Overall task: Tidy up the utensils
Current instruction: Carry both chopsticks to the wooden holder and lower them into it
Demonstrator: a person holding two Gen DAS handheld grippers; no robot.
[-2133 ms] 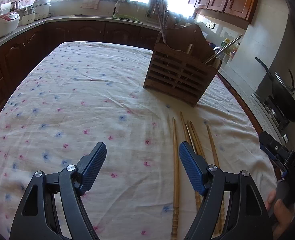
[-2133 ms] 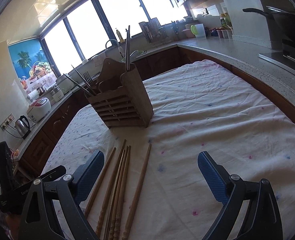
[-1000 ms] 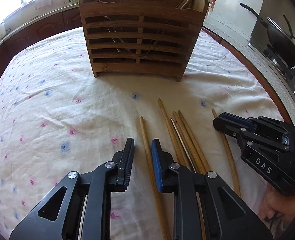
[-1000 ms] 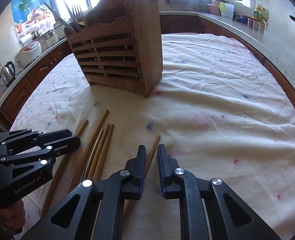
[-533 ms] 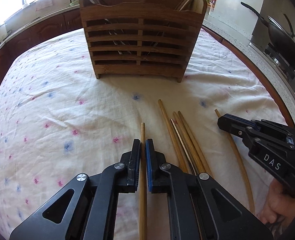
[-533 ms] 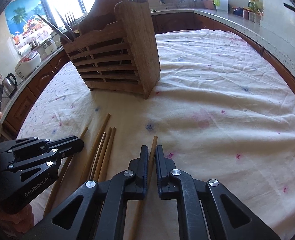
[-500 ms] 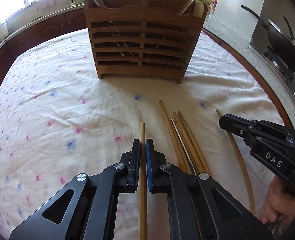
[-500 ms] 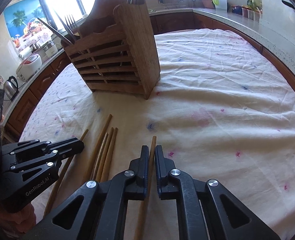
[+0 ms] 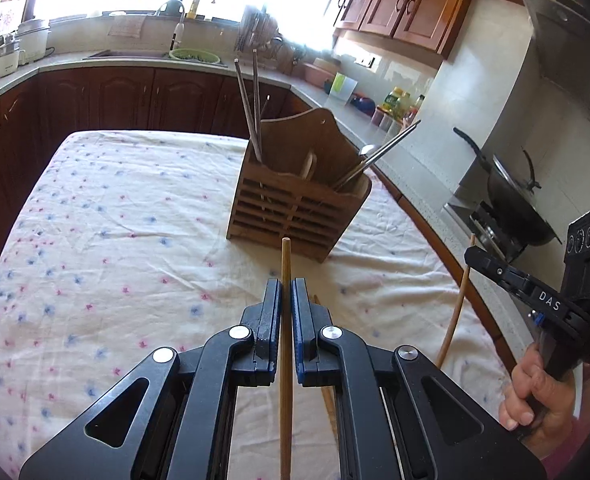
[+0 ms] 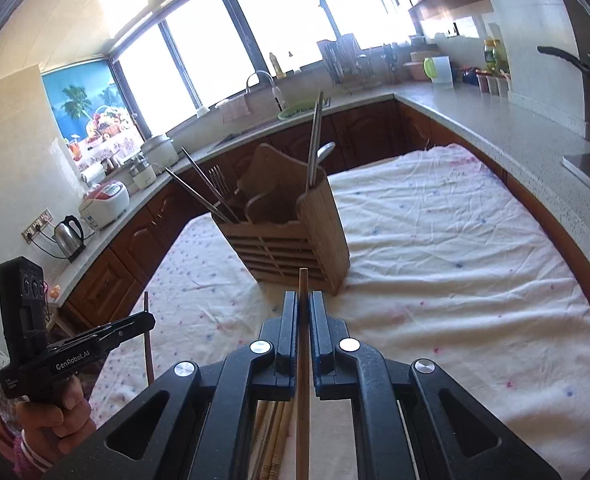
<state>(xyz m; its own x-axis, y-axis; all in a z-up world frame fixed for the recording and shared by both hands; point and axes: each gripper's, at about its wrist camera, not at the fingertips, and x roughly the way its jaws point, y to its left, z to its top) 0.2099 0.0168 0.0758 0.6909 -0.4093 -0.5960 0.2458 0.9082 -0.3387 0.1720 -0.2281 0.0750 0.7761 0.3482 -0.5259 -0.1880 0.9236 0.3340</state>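
Fingers [image 9: 271, 312] of the left gripper [image 9: 286, 300] are clamped on a chopstick [image 9: 285, 264], its tip pointing to 12 o'clock at the holder [image 9: 295, 216]. Right gripper [image 10: 303, 312] is likewise closed on a second chopstick [image 10: 303, 288], held clear of the cloth [image 10: 455, 272]. Holder is seen upright mid-worktop, at 12 o'clock from both grippers, with metal utensils [image 9: 251, 100] stuck in it. Loose chopsticks [image 10: 273, 440] are left lying on the cloth under the right gripper. A hand [image 9: 535, 396] is seen at 4 o'clock in the left view.

One wooden holder [image 9: 295, 216], two gripped chopsticks [image 9: 285, 264], several more chopsticks [image 10: 273, 440] lying below.
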